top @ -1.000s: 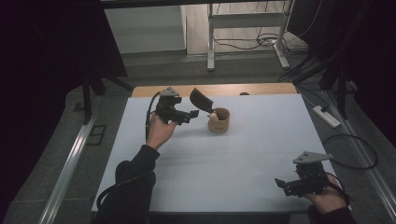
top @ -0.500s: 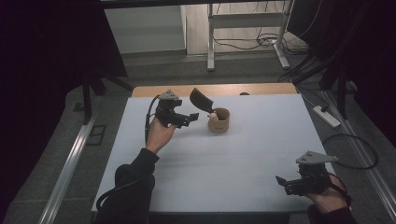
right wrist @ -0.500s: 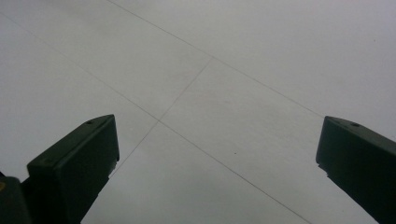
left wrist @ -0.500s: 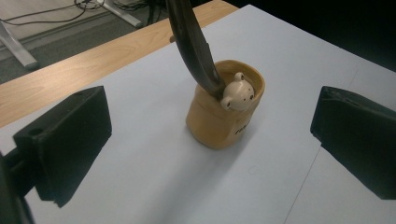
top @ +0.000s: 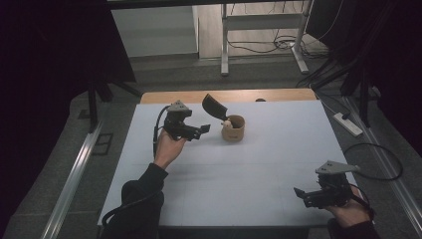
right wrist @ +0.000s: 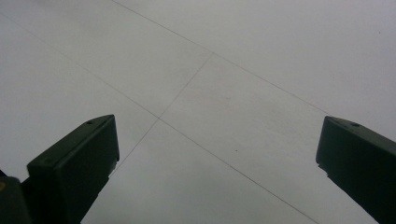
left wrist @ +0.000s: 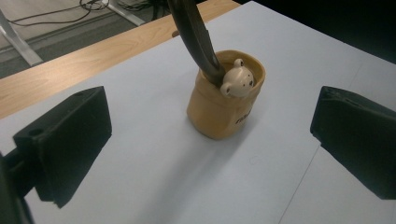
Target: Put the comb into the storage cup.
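A tan, mustard-toned cup (left wrist: 224, 100) is seen on the white table (top: 259, 169), with dark lettering printed low on its side. A cream bear head (left wrist: 237, 81) with small dark eyes and nose is shown at the cup's rim. A glossy black spoon (left wrist: 194, 37) is seen rising out of the cup. Behind the cup, a strip of light wood (top: 239, 95) is shown along the table's far edge. Thin grey lines are seen crossing the white surface. Left of the cup, the left gripper (top: 195, 132) is seen in black with a grey plate on top; well to the cup's near right, the right gripper (top: 311, 195) is likewise black with a grey plate.
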A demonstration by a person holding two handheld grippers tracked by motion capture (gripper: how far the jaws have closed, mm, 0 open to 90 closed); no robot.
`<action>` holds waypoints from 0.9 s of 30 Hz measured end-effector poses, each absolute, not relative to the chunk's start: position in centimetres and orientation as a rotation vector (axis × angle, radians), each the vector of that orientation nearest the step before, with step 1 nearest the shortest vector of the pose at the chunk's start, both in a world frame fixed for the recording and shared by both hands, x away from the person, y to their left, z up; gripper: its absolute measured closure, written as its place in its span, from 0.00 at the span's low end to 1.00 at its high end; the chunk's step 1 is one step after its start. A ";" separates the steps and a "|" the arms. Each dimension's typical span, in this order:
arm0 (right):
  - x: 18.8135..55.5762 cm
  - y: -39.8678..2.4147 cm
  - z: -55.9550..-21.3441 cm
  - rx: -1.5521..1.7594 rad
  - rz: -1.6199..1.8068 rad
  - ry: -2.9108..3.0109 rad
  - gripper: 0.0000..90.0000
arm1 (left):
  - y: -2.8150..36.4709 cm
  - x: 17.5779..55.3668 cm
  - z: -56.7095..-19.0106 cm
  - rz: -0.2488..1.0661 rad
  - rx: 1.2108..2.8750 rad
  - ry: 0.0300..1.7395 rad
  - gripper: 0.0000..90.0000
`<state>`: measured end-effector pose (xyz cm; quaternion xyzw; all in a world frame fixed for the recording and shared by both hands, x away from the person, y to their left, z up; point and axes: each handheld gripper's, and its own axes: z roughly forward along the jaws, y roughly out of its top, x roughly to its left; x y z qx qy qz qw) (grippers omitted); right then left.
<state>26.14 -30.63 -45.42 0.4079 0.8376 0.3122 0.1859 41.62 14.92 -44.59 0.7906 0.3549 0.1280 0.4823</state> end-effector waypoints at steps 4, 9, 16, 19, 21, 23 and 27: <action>26.1 -30.6 -45.4 1.144 0.875 2.359 0.00 | 14.9 41.4 -44.8 0.307 1.942 0.879 0.00; 26.1 -30.6 -45.4 1.143 0.875 2.356 0.00 | 14.9 41.0 -45.0 0.303 1.944 0.877 0.00; 26.0 -30.5 -45.4 1.130 0.874 2.360 0.00 | 14.7 40.3 -45.4 0.290 1.967 0.875 0.00; 26.0 -30.5 -45.4 1.127 0.874 2.357 0.00 | 14.7 40.1 -45.5 0.289 1.971 0.873 0.00; 26.0 -30.5 -45.4 1.127 0.875 2.356 0.00 | 14.7 40.0 -45.4 0.280 1.970 0.875 0.00; 26.0 -30.5 -45.4 1.126 0.873 2.359 0.00 | 14.7 39.9 -45.4 0.276 1.968 0.878 0.00; 26.0 -30.5 -45.4 1.127 0.874 2.360 0.00 | 14.9 39.6 -45.3 0.266 1.966 0.883 0.00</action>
